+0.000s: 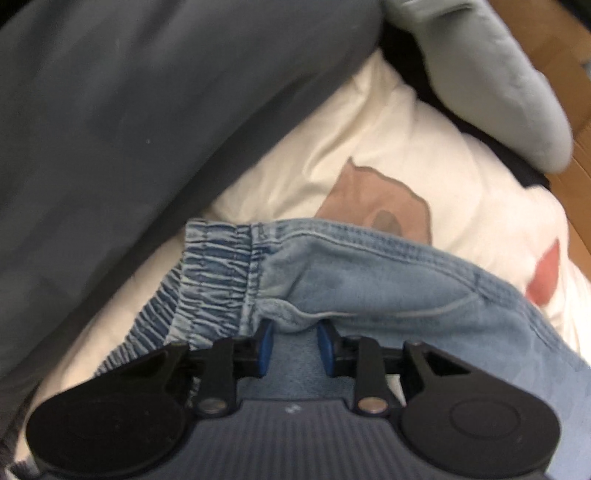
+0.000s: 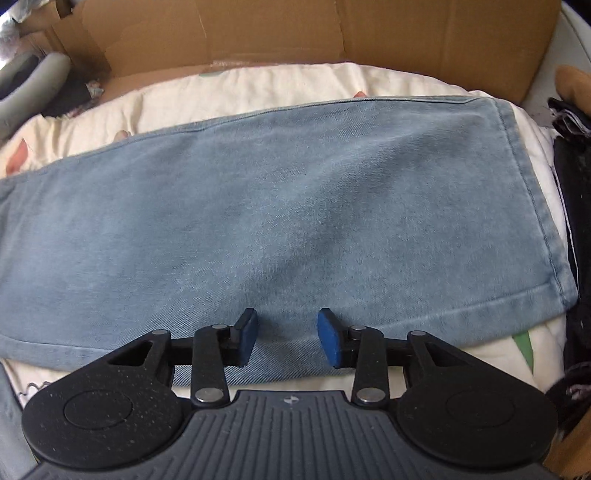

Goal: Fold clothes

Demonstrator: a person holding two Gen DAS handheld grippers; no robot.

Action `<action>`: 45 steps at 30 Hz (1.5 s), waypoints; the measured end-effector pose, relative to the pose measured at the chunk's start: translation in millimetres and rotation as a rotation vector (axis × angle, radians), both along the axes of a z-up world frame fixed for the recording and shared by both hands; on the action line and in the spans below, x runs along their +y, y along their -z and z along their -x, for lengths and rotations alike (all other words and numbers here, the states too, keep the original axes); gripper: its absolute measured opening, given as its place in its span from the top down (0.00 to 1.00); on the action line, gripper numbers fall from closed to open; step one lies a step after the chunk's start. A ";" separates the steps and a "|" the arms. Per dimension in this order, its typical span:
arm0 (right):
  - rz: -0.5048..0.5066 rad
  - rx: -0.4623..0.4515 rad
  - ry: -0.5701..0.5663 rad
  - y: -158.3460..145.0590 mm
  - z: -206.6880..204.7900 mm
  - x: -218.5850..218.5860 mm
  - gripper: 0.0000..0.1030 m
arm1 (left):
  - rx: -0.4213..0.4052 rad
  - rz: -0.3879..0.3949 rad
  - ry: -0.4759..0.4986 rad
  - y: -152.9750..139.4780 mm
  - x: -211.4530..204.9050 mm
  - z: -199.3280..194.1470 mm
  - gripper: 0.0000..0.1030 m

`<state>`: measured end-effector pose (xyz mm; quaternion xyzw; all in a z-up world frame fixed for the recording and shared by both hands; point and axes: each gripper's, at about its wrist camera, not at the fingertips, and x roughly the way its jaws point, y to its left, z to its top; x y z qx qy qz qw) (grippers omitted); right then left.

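- Jeans (image 2: pixel 280 214) lie flat across the cream printed sheet (image 2: pixel 258 85), leg hem to the right, cardboard box wall (image 2: pixel 332 29) just behind.
- Waist end shows in the left view: elastic waistband (image 1: pixel 218 273) bunched on the same sheet, w/ a dark grey cloth (image 1: pixel 129 110) beside it and a pale grey garment (image 1: pixel 498 85) further back.
- Left claw (image 1: pixel 293 345): blue pads part-open w/ a denim fold humped up between them; can't tell if it's truly pinched, since the pads aren't pressed together.
- Right claw (image 2: pixel 287 338): about half open, nothing held, pads over the near edge of the leg, w/ denim lying under and between them.
- Step in hand looks like taking grips for the next fold. Close your left fully on that hump before lifting; grab both layers, not just the top one.
- Drop your right lower so one pad slides under the near edge, then close. A top-only pinch will prob let the layers shear.
- Lift both ends level & together; keep the cloth taut so the fold line stays straight.
- Pose: both claws point forward over the near side of the jeans, left tipped down close to the fabric, right held roughly level & square to the leg.
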<state>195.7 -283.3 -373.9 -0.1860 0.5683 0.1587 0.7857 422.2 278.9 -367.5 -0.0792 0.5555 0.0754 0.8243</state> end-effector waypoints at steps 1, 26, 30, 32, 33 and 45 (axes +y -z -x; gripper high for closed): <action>0.016 0.002 -0.010 2.2 -2.0 1.6 0.58 | 0.002 -0.004 0.001 1.5 0.5 -2.5 0.73; 0.113 -0.039 0.015 -10.0 -15.7 -13.3 0.57 | -0.054 0.020 0.219 -32.0 -57.2 24.9 0.73; 0.159 -0.076 0.005 -3.3 -16.9 -14.3 0.58 | -0.073 0.014 0.208 -22.3 -67.9 10.9 0.73; 0.162 -0.089 0.014 -3.9 -17.6 -18.3 0.58 | -0.064 0.002 0.195 -18.1 -68.1 5.7 0.73; 0.161 -0.094 0.021 -4.6 -18.1 -20.6 0.58 | -0.059 -0.010 0.201 -15.9 -69.8 4.2 0.73; 0.177 -0.123 0.090 -33.3 -35.0 -60.3 0.57 | -0.077 -0.021 0.228 -42.4 -72.4 20.6 0.77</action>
